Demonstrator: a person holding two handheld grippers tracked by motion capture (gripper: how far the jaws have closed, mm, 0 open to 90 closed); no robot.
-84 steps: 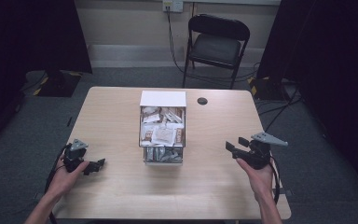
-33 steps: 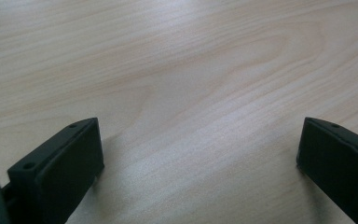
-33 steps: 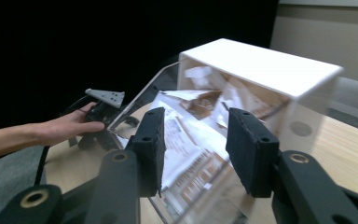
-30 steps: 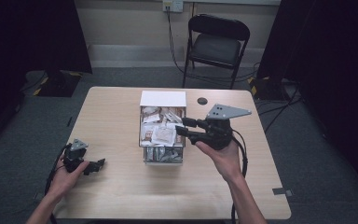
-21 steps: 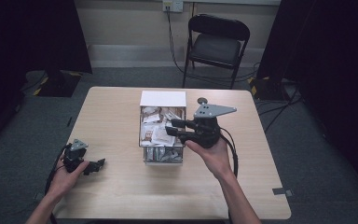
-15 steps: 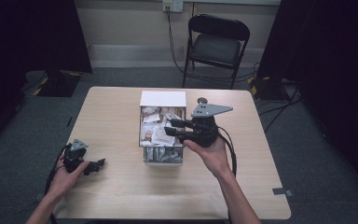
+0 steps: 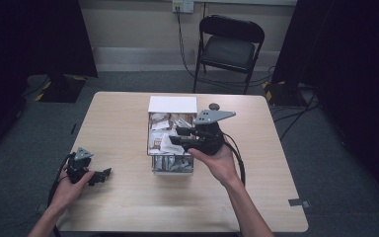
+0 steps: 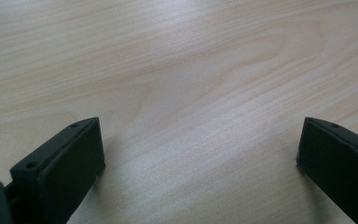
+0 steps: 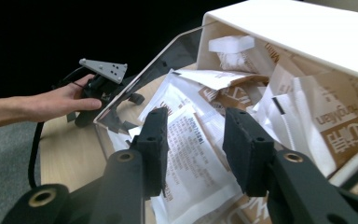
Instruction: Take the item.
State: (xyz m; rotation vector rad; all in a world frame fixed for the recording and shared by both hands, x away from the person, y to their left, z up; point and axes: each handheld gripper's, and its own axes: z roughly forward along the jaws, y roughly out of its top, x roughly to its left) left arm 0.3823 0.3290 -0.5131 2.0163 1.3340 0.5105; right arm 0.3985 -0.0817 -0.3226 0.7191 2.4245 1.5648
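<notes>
A clear box (image 7: 172,169) with a white back wall (image 9: 307,32) stands at the middle of the wooden table (image 7: 128,207). It is heaped with white and brown paper packets (image 7: 164,143). My right gripper (image 7: 177,136) hovers over the box from its right side. Its jaws stand partly apart, open, just above a printed white packet (image 9: 191,158), and nothing is pinched between them (image 9: 196,126). My left gripper (image 7: 104,174) rests on the table near the front left corner. Its jaws are wide open over bare wood (image 8: 200,140).
A small black round object (image 7: 214,105) lies on the table behind the box. A black folding chair (image 7: 229,47) stands beyond the far edge. Cables trail from both grippers, and the left hand and its gripper (image 9: 100,79) show past the box's clear wall.
My right gripper came in from the table's right side to above the box, then edged a little further left and down over the packets. The left hand stayed put.
</notes>
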